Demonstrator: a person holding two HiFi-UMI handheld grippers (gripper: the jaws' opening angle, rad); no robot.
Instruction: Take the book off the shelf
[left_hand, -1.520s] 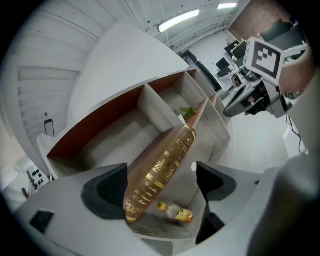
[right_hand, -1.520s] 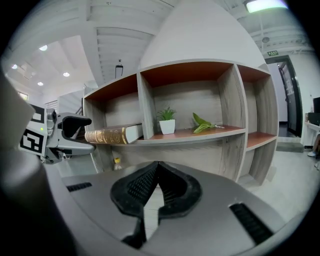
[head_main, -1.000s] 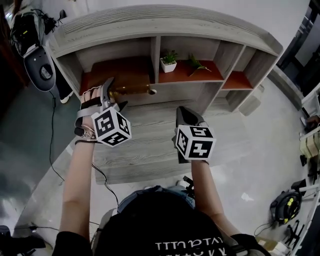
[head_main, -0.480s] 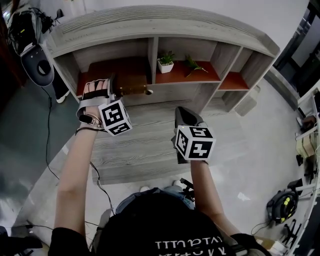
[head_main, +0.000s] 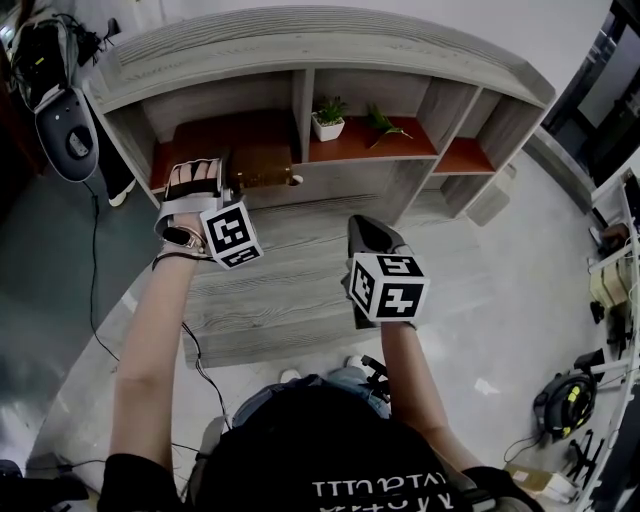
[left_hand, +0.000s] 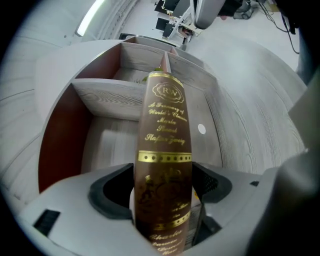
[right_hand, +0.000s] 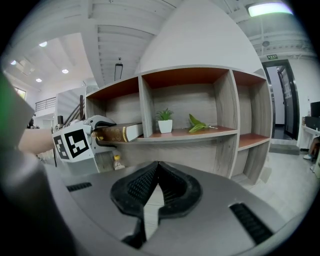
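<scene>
- Where the shelf (head_main: 330, 45) opens its left compartment, we hold the left gripper (head_main: 228, 180) at the front edge, pointing into it a little below level.
- Its jaws have just been closing, and we see them clamped on the book (left_hand: 164, 150), one pad against each cover, with the brown, gold-lettered spine between them.
- That book lies flat on the red-brown board of the shelf's left compartment, its far end close to the divider.
- Past the divider, in the shelf's middle compartment, we see a small potted plant (head_main: 327, 118) in a white pot and, to its right, a green leafy sprig (head_main: 385, 122) lying on the board.
- In front of the shelf, below that middle compartment and well apart from the book, we hold the right gripper (right_hand: 156, 187) with its pads pressed together and nothing between them.
</scene>
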